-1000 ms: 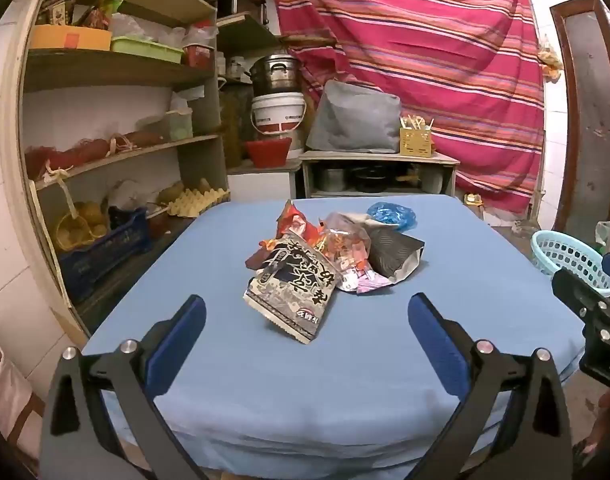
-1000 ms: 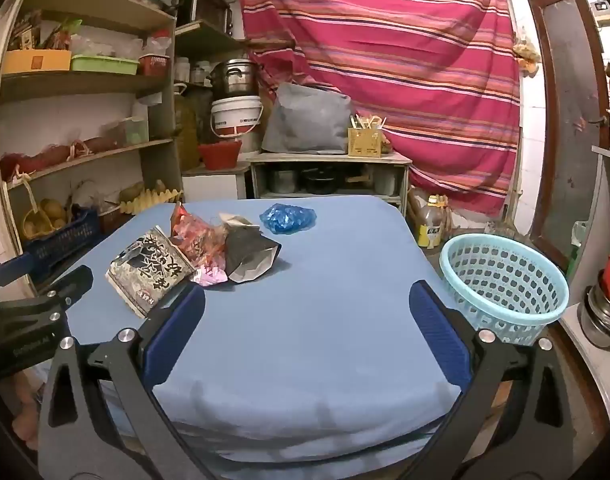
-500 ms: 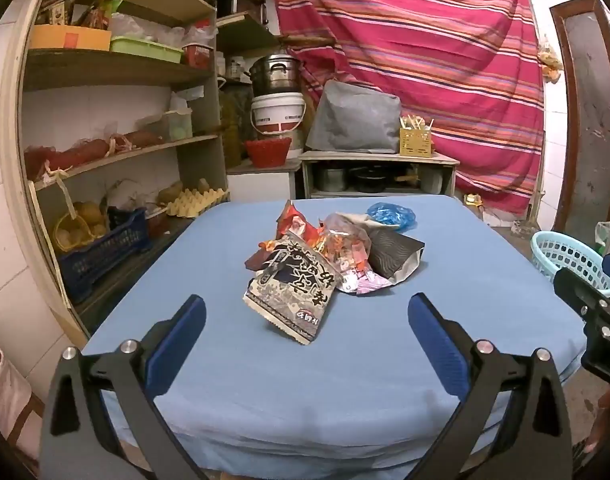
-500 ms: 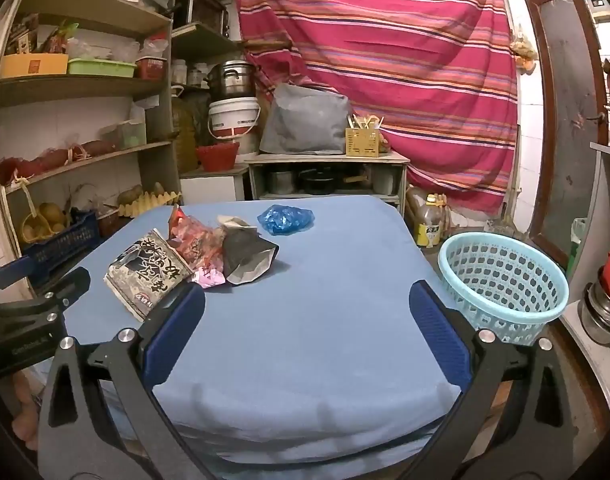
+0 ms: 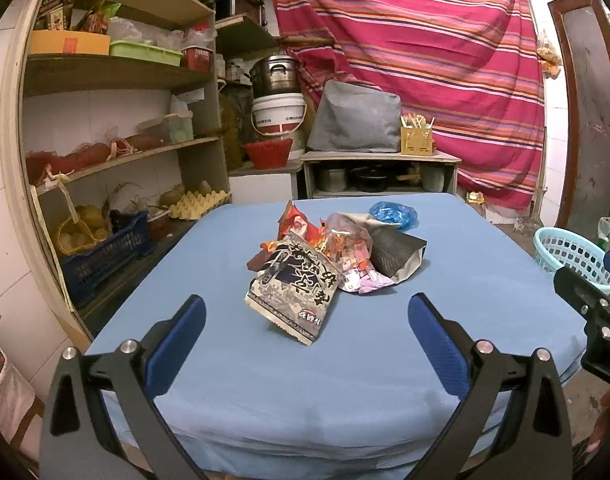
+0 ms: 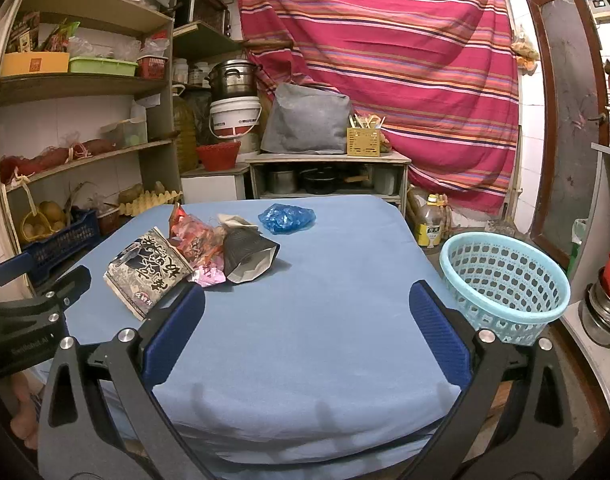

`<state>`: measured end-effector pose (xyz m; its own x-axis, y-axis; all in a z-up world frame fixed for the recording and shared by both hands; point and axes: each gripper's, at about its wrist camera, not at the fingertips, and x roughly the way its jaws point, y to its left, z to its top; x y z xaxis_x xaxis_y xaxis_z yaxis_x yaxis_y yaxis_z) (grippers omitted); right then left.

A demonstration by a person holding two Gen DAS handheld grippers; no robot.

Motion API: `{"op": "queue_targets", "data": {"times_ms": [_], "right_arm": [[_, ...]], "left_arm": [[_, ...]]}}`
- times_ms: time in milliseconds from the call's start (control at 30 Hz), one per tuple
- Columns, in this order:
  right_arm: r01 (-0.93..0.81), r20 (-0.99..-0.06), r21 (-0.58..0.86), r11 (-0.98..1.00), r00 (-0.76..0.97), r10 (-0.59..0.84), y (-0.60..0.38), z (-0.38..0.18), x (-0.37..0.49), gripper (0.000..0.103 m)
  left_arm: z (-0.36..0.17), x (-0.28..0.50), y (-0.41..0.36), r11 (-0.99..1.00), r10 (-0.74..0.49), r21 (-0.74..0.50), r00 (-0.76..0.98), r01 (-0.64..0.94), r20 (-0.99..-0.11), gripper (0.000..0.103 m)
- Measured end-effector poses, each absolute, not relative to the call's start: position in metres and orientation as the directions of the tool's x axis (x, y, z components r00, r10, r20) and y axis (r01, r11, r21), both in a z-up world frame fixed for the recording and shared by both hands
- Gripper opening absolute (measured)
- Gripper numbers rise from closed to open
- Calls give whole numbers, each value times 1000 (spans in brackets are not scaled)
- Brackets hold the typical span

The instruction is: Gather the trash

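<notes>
Since a second earlier, hardly anything had shifted: your two grippers had stayed low at the near edge of the table, and only the right view had tilted a little, so the basket sat slightly lower in it.

Your left gripper (image 5: 307,322) was spread wide with nothing between its blue pads (image 5: 177,344), hovering above the blue tablecloth (image 5: 345,380). At its 12 o'clock, near but not touching, lay the black-and-white snack bag (image 5: 295,286), its near corner lifted off the cloth. Just behind that bag, and touching it, were the red wrapper (image 5: 299,226), a crumpled clear wrapper (image 5: 347,246) and, at about 1 o'clock, the dark foil pouch (image 5: 397,256). Farther back at 1 o'clock, apart from the heap, sat the blue plastic bag (image 5: 393,214).

Your right gripper (image 6: 307,322) was likewise released and empty over the cloth. From it, the heap lay at 10 to 11 o'clock, with the snack bag just beyond the left pad. The pale blue basket (image 6: 505,280) stood off the table's right side at 2 o'clock, well apart from the trash. Your left gripper's black frame showed at 9 o'clock. Shelves (image 6: 85,84) filled the left wall, and a striped red cloth (image 6: 385,60) hung behind.
</notes>
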<state>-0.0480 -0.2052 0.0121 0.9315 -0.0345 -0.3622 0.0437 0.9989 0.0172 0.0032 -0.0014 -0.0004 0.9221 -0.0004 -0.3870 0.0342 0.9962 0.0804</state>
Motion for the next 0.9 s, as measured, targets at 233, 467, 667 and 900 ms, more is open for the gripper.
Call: {"op": "queue_targets", "data": {"times_ms": [233,467,667,900], "right_arm": [[43,-362,17,999,932,-34,-207,11,-48,99],[45,-365,16,999,930,-36,-208,7,-48,99],[48,-367,18,999,930,-38,-210,4,-48,99],[44,-362,12,999,932,-37,-212,2,-48,99]], "left_arm": [[3,1,3,996,4,85,924,31,-383,99],[2,0,4,996,5,87,922,31,-388,99],[-2,0,2,996,7,88,922,29,-386,99],[-2,-1,4,996,6,87,922,31,-388,99]]}}
